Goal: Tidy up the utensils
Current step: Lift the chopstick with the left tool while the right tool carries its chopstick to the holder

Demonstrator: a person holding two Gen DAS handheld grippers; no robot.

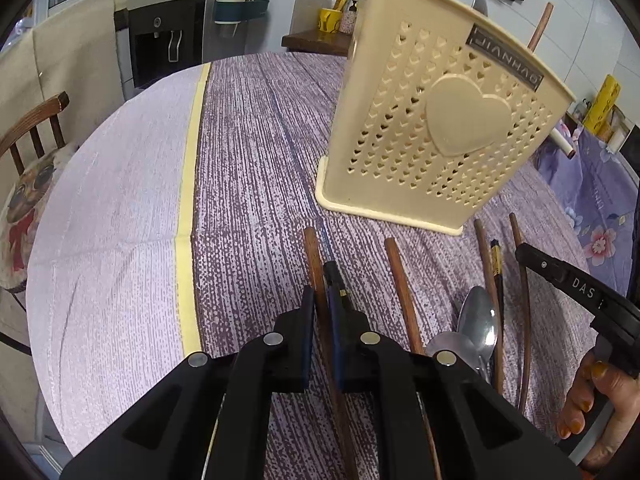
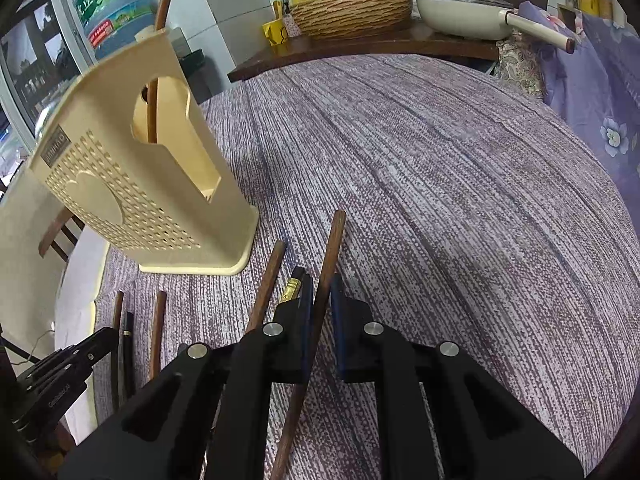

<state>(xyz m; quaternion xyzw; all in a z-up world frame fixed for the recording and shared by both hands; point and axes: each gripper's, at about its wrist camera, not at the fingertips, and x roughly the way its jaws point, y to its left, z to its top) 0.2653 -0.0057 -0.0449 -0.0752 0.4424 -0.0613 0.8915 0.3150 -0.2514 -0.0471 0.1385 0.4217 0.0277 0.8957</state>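
Observation:
A cream utensil holder (image 1: 436,128) with heart holes stands on the purple tablecloth; it also shows in the right wrist view (image 2: 132,184), with one brown chopstick (image 2: 152,108) standing in it. My left gripper (image 1: 322,312) has its jaws close around a brown chopstick (image 1: 314,264); a black chopstick (image 1: 334,280) lies against the right jaw. My right gripper (image 2: 320,300) has its jaws close around another brown chopstick (image 2: 334,240). More brown chopsticks (image 1: 402,292), a black one (image 1: 497,264) and metal spoons (image 1: 478,324) lie between the grippers.
A wooden chair (image 1: 36,128) stands left of the round table. A side shelf (image 2: 360,46) behind the table holds a woven basket (image 2: 352,10), a yellow mug (image 2: 274,32) and a white pan (image 2: 460,12). A water dispenser (image 1: 168,28) stands at the back.

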